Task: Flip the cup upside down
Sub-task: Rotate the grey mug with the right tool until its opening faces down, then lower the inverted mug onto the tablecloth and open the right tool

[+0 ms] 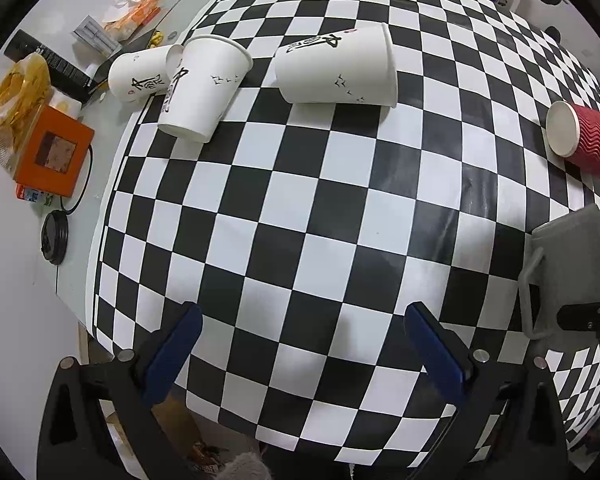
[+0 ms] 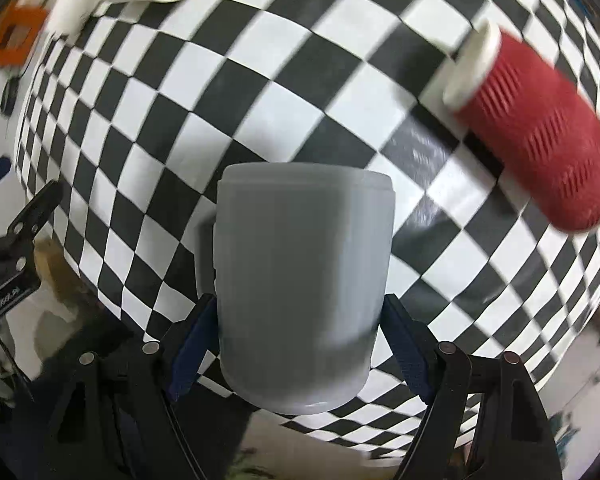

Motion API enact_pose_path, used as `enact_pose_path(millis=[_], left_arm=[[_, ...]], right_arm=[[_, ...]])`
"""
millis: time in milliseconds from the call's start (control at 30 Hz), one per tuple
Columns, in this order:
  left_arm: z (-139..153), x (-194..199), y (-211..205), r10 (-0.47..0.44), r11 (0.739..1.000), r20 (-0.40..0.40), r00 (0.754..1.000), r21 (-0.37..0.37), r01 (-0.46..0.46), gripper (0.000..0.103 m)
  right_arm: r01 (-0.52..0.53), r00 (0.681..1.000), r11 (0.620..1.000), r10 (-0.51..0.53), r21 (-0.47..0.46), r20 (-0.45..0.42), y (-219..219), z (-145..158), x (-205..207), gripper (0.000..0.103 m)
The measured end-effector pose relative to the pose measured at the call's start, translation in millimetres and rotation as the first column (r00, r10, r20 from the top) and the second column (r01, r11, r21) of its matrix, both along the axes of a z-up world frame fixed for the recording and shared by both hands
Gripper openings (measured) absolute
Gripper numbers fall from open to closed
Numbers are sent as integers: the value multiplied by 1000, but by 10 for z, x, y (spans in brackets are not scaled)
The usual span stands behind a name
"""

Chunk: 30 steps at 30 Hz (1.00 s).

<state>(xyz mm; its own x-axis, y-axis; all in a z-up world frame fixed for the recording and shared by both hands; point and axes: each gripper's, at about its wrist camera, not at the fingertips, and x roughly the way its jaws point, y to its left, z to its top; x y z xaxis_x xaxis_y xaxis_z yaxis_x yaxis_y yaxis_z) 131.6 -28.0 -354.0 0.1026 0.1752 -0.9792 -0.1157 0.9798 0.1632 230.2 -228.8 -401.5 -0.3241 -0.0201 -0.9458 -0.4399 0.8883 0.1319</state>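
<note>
At lower centre, the right tool clamped the grey mug across its smooth, rigid, probably slippery body; the left tool gaped empty.

Bare checkered cloth between scattered cups

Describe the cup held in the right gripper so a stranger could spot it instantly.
Start at the black-and-white checkered tablecloth and go to its right side, near the red ribbed cup lying on its side. There the right gripper clamps a grey mug between blue pads. It is the only plain grey cup and the only one with a handle; the rest are white printed paper cups.
</note>
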Motion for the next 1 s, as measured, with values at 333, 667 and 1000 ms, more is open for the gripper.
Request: enact_pose_path(millis=[333, 667, 1000], left_arm=[[-31, 62, -71, -18, 1000, -16, 1000, -15, 17, 103], [-40, 138, -114, -21, 999, -31, 999, -26, 21, 103], [-129, 363, 96, 53, 998, -33, 998, -18, -53, 103]], right_arm=[[60, 998, 998, -60, 2, -7, -118, 181, 267, 90], [117, 992, 991, -115, 64, -42, 28, -50, 340, 82], [223, 848, 927, -336, 300, 409, -76, 676, 523, 82]])
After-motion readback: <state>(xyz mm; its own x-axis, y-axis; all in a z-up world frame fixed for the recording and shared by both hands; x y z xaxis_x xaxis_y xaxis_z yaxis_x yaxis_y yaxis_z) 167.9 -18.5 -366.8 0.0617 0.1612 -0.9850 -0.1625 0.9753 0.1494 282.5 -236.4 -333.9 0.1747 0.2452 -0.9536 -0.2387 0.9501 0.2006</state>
